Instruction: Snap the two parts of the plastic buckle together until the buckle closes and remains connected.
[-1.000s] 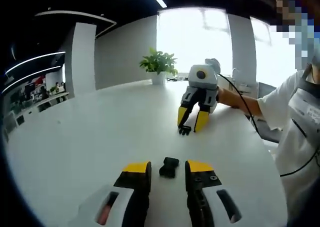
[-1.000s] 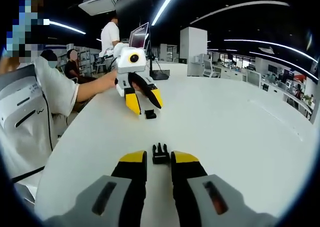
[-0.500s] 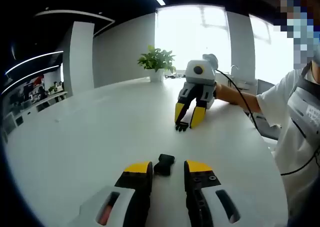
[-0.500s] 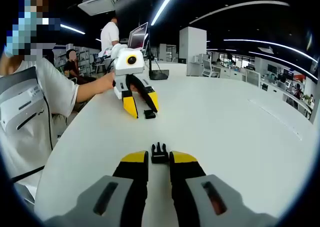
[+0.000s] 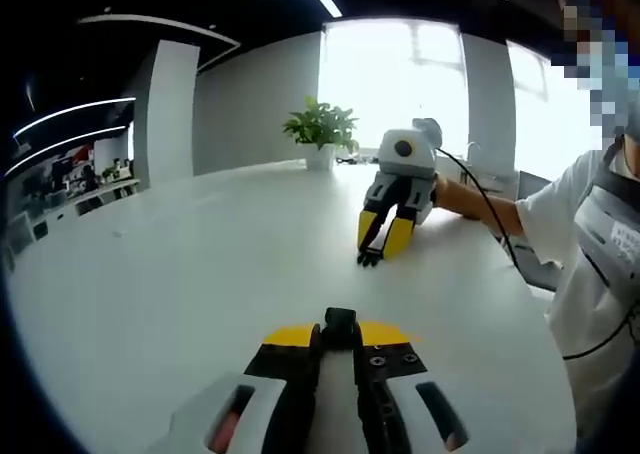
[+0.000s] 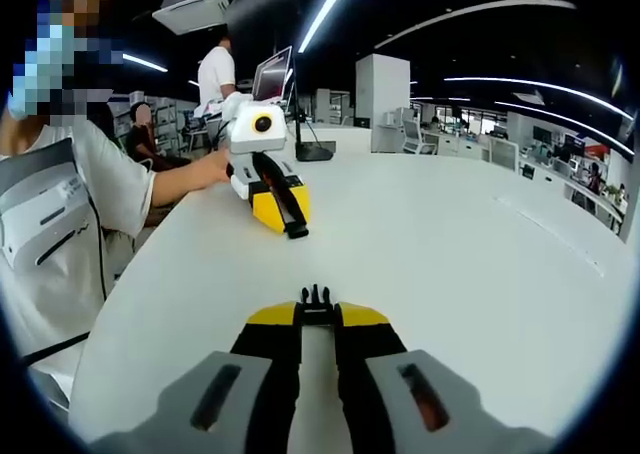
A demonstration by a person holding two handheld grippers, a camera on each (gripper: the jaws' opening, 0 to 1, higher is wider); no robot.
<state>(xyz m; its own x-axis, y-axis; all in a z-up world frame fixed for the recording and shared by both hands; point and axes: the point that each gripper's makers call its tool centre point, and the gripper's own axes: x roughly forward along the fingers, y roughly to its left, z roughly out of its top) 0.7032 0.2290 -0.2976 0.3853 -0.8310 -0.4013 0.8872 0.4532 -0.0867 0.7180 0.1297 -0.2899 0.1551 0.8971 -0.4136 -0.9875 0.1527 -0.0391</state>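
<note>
Got my left gripper clamped on the socket half of the buckle, down on the white table; right gripper is pinched on the pronged half, also on that table.

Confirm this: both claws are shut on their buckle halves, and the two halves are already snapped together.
Not snapped together. The left claw holds the socket half and the right claw holds the pronged half, but they sit far apart on the white table, as the right gripper view shows.
</note>
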